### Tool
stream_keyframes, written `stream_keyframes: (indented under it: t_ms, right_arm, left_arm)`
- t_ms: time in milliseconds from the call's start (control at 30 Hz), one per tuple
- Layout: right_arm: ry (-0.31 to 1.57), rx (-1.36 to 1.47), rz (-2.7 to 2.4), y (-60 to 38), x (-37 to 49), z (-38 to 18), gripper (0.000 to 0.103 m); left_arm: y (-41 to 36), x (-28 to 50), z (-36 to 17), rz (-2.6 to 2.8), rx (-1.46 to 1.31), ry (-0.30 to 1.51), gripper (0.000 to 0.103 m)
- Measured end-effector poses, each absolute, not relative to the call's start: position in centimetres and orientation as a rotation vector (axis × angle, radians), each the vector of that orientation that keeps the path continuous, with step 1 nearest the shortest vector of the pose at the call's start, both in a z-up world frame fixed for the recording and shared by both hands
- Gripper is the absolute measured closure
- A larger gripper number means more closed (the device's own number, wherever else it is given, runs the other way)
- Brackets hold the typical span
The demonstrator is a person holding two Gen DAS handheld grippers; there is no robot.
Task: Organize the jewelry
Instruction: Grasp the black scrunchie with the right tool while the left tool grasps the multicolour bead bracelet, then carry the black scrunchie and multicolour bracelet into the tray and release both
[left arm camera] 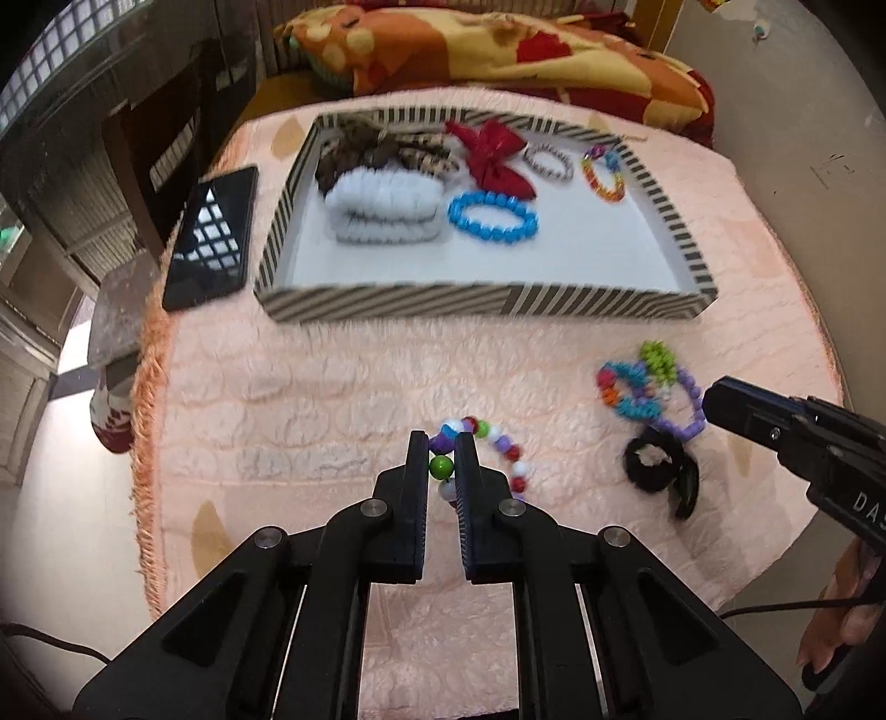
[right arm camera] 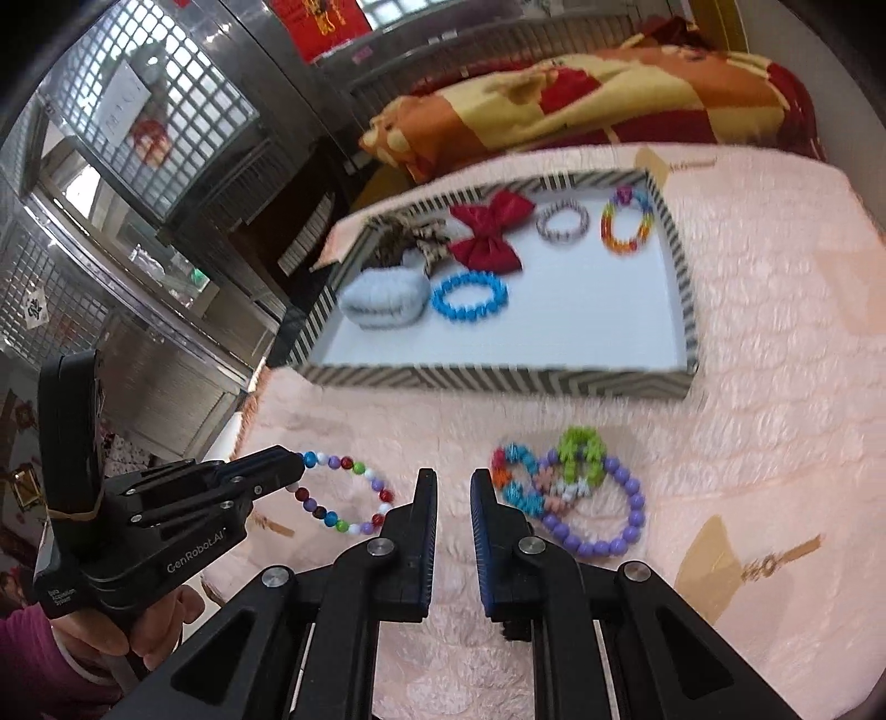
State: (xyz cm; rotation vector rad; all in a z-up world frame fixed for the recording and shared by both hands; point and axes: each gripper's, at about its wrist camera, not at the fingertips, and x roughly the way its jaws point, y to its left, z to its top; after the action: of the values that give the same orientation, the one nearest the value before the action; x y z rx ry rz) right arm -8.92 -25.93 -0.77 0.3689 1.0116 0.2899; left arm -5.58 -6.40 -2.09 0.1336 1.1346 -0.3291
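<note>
My left gripper is shut on a multicoloured bead bracelet, gripping a green bead; it also shows in the right wrist view holding the bracelet on the pink cloth. My right gripper is open and empty, left of a pile of bracelets: a purple bead one and a colourful flower one. The striped tray holds a blue bead bracelet, red bow, white scrunchie and more.
A black phone lies left of the tray. A black scrunchie sits by the bracelet pile. A patterned blanket lies behind the table. The table edge with orange fringe is at the left.
</note>
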Motion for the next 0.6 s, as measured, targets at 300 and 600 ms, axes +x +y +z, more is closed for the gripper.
stream_keyframes:
  t_ms: [300,600]
  right_arm:
    - [1.053,0.290,0.262,-26.5,-8.5,-0.5,0.086]
    - [1.212,0.209,0.233,-24.3,-9.6,-7.1,0.071]
  left_arm:
    - [-7.1,-3.9,0.7,-0.359,0.133,1.089,0.095]
    - [-7.0,-3.3,0.2,-0.360,0.134,1.114,0.095]
